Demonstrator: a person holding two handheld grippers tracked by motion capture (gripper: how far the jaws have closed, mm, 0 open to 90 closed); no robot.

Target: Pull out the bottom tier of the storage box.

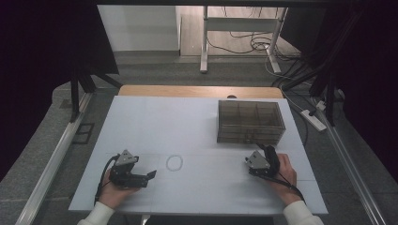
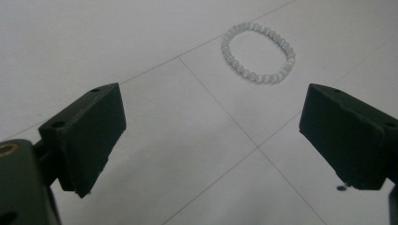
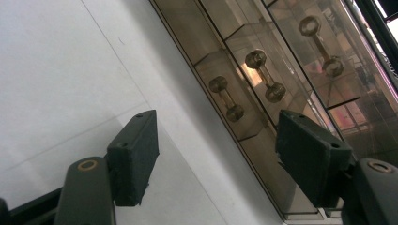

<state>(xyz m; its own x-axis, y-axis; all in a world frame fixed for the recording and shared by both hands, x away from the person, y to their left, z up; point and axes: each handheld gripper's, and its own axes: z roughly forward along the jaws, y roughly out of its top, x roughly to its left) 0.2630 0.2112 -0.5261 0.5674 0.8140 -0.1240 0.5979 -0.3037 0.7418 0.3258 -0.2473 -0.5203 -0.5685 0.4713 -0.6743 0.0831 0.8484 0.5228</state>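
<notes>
A bracelet of pale beads (image 1: 174,162) (image 2: 258,53) lies flat on the white tabletop (image 1: 155,122), near the front middle. My left gripper (image 1: 150,175) (image 2: 211,136) rests on the table to the left of it, pointing at it, open, with only bare table between the jaws. A smoked see-through drawer box (image 1: 250,121) (image 3: 300,84) stands at the right rear, with brass-coloured dumbbell-shaped handles (image 3: 226,99) on its front. My right gripper (image 1: 257,151) (image 3: 216,154) sits just before that front, open, holding nothing.
A wooden strip (image 1: 197,91) runs along the table's far edge. Beyond it are desk legs (image 1: 204,42) and loose cables (image 1: 256,44) on the floor. A power strip (image 1: 313,119) lies off the right side. Metal rails flank the table.
</notes>
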